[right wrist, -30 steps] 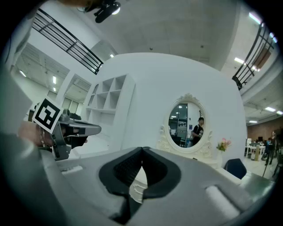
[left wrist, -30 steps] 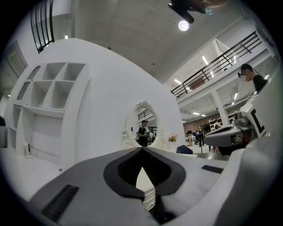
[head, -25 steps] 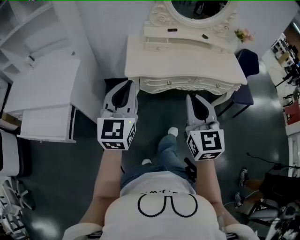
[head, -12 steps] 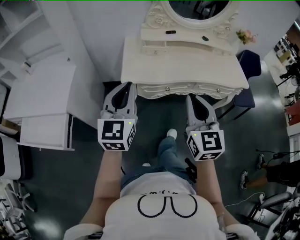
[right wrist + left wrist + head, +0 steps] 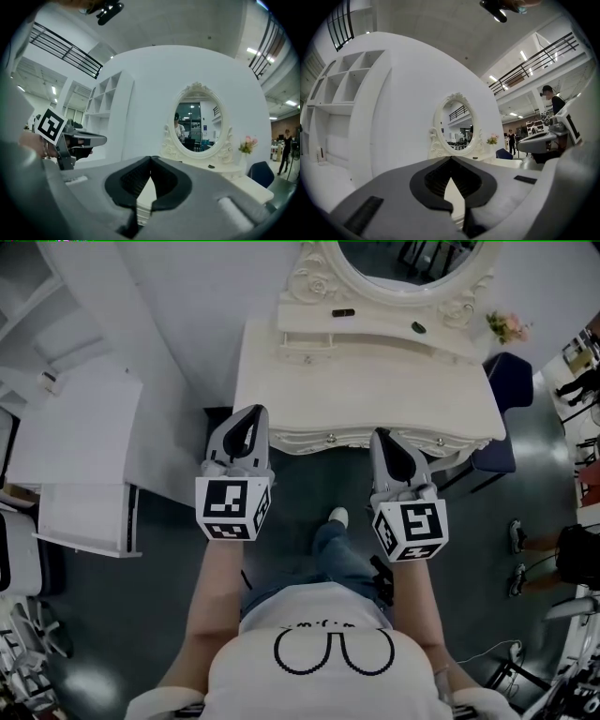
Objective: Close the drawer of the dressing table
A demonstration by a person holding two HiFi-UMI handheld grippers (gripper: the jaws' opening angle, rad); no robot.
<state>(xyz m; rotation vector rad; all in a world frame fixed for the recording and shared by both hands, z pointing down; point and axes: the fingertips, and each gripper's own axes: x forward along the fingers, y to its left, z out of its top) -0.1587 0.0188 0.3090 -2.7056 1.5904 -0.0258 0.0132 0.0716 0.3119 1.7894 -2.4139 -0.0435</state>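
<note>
The cream dressing table (image 5: 366,381) with its oval mirror (image 5: 412,259) stands straight ahead. Its drawer front (image 5: 375,439), with small knobs, shows just under the table's front edge. My left gripper (image 5: 251,413) is shut and empty, its tip over the table's left front corner. The right gripper (image 5: 382,435) is also shut and empty, with its tip at the drawer front. Whether either tip touches the wood is hidden. In the left gripper view the closed jaws (image 5: 451,158) point at the mirror (image 5: 457,124). The right gripper view shows its closed tips (image 5: 151,157) below the mirror (image 5: 197,122).
A white shelf unit (image 5: 84,427) with a low cabinet stands to the left. A dark blue chair (image 5: 511,381) sits at the table's right end, with pink flowers (image 5: 506,326) above it. My foot (image 5: 337,518) is on the dark floor below the table.
Both grippers have moved forward together towards the dressing table. Its front edge, a little way ahead of the tips a second ago, now lies at them. Both jaws stayed shut.
</note>
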